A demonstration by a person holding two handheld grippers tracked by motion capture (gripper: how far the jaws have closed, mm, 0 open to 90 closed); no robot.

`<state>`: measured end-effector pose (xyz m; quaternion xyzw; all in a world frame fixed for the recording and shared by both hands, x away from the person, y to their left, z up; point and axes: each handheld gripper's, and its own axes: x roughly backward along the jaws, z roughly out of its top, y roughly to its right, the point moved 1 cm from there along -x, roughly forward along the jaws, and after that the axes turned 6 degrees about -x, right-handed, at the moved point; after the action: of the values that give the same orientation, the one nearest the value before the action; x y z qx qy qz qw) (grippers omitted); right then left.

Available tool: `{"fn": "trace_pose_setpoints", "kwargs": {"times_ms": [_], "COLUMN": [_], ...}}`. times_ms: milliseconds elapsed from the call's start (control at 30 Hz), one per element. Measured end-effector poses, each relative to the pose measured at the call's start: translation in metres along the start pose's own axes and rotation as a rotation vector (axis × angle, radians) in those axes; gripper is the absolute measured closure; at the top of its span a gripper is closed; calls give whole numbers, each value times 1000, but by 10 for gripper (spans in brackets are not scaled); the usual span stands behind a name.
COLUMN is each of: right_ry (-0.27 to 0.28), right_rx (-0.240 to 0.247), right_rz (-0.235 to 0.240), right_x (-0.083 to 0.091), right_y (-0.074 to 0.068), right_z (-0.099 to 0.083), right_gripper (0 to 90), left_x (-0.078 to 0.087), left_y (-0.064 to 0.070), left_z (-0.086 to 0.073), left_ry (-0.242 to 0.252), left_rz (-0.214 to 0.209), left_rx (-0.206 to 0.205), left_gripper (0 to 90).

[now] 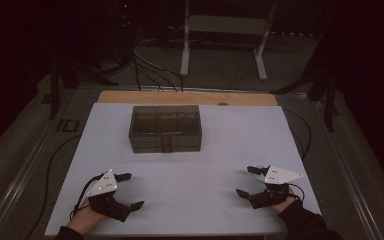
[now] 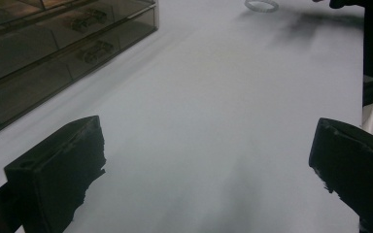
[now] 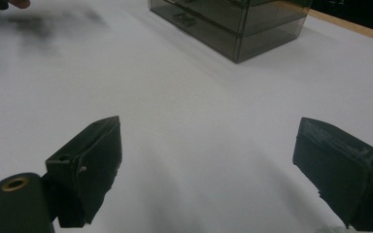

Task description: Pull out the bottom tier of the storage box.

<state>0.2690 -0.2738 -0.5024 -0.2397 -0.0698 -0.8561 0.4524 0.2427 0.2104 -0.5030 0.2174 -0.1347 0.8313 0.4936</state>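
Your smoked, see-through drawer box point(image 1: 165, 129) stands upright on the white table point(image 1: 190, 190), centred from side to side and close to the far edge, well apart from the near edge where your hands are. It is rectangular with its long front facing you, and its stacked shallow drawers point(image 2: 53, 53) are all shut flush. Small metal pulls point(image 2: 96, 48) show on the drawer fronts. Dividers inside split the top into compartments; what they hold cannot be made out.
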Motion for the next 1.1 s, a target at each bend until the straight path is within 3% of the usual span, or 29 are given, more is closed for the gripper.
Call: {"fn": "trace_pose_setpoints", "kwargs": {"times_ms": [233,367,1100], "right_ry": [-6,-5,-16], "right_rx": [-2,5,4], "right_rz": [9,10,-23], "right_x": [-1,1,2], "right_y": [-1,-3,-2], "right_z": [-1,-1,-2], "right_gripper": [105,105,105], "left_x": [0,-1,-1], "left_y": [1,3,7], "left_z": [1,2,5], "left_ry": [-1,-26,-50], "left_rz": [0,-12,-41], "left_rx": [1,-2,-17], "left_gripper": [0,0,0]}}
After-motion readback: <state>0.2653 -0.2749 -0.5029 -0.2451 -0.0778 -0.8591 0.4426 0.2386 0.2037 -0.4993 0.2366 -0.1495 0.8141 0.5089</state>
